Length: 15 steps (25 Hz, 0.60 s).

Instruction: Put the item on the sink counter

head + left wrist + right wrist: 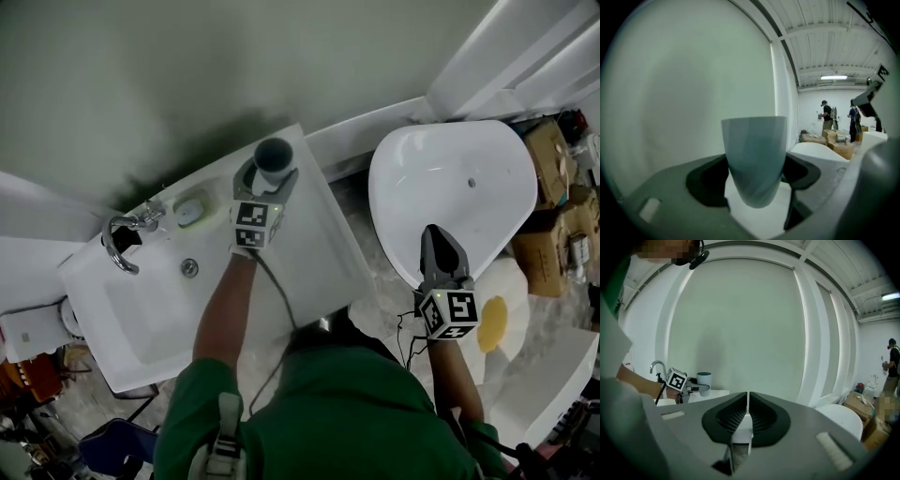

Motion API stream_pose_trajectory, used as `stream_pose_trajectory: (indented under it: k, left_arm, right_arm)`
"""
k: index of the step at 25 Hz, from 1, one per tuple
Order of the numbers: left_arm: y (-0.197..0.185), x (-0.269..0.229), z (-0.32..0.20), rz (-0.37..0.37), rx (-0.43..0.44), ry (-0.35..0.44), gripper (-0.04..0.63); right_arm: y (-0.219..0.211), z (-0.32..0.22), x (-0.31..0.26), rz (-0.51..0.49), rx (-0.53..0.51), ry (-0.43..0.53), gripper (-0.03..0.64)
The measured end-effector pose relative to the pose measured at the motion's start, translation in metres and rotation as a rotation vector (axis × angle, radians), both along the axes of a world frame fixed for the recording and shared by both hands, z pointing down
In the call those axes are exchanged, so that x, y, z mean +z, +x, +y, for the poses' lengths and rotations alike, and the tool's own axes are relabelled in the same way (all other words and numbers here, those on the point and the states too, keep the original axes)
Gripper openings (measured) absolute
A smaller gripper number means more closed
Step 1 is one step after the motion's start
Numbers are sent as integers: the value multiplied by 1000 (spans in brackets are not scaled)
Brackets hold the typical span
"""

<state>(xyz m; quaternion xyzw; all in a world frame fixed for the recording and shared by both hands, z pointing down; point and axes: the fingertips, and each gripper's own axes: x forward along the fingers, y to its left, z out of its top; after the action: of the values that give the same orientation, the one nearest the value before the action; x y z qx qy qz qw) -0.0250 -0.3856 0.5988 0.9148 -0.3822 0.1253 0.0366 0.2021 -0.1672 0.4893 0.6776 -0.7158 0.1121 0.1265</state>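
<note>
L gripper jaws clamp blue-grey cup at rear of sink counter; R gripper jaws closed, empty.

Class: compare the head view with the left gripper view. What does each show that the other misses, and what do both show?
Only the head view shows the faucet, the sink basin and the right gripper. Only the left gripper view shows two people far off and a ceiling light. Both show the blue-grey cup between the jaws of the left gripper, close to the pale wall.
</note>
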Motion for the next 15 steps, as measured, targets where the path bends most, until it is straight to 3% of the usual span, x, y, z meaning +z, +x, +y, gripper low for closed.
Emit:
stream_pose_trajectory:
  k: [4, 10, 15]
  left_arm:
    - [6, 32, -22, -11, 18, -37, 353]
    - [6, 68, -53, -65, -22, -49, 353]
    - [3, 89, -67, -59, -27, -75, 351]
  right_arm:
    - [-2, 4, 12, 10, 28, -40, 14]
    - [-8, 4, 24, 36, 41, -84, 14]
    - [-24, -4, 25, 25, -2, -84, 14]
